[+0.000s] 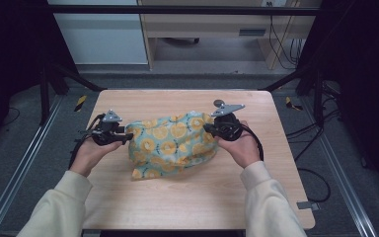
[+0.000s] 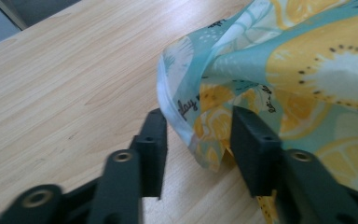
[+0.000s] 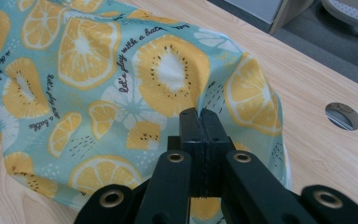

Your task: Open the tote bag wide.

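A teal cloth printed with yellow citrus slices lies bunched in a mound at the middle of the wooden table. My left gripper is at the mound's left end. In the left gripper view its jaws stand apart, and a hanging corner of the cloth with a white hem lies between them. My right gripper is at the mound's upper right. There its jaws are shut together and pinch a small fold of the cloth.
A round cable hole is set in the table top beyond the cloth, near the back edge. Bare wood surrounds the cloth on all sides. Dark frame rails and cables run along the floor at both sides of the table.
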{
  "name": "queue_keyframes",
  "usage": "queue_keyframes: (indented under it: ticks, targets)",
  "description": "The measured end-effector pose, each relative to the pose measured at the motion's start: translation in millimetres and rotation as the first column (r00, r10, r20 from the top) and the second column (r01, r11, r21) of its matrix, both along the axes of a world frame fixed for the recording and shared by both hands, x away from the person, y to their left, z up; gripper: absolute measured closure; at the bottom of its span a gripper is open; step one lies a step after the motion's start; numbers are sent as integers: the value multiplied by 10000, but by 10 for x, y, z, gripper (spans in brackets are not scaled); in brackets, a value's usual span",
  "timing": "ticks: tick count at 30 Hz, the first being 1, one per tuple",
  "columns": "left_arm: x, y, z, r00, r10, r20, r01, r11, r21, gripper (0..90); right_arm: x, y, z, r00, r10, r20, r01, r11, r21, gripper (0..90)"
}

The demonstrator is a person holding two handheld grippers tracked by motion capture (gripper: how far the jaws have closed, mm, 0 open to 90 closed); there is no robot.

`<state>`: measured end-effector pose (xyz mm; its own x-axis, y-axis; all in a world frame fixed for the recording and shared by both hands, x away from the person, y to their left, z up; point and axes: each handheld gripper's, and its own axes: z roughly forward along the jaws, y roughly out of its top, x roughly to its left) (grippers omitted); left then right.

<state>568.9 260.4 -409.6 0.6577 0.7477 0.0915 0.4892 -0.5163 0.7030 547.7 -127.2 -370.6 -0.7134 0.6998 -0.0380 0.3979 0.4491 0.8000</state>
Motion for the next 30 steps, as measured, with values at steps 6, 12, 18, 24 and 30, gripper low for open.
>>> queue_keyframes:
  ticks: [6,12,18,24,30]
  targets:
    - [-42,-33,146,9981,88,603,-62,9990,-436,884,-80,-61,70,9996,-16,289,10,9998,194,900]
    - [-232,-42,365,9926,-132,1206,224,9969,-752,887,-288,-154,194,9960,-166,875,118,9984,557,900]
    - [-439,-89,577,9851,-488,1652,643,9938,-902,888,-595,-224,262,9891,-401,1420,288,9963,804,900]
    - [-656,-152,675,9774,-901,1913,1116,9882,-1045,889,-912,-303,257,9834,-466,1753,326,9961,819,900]
    - [-776,-223,682,9726,-1313,1918,1535,9825,-1059,889,-1160,-383,197,9828,-381,1806,233,9962,834,900]
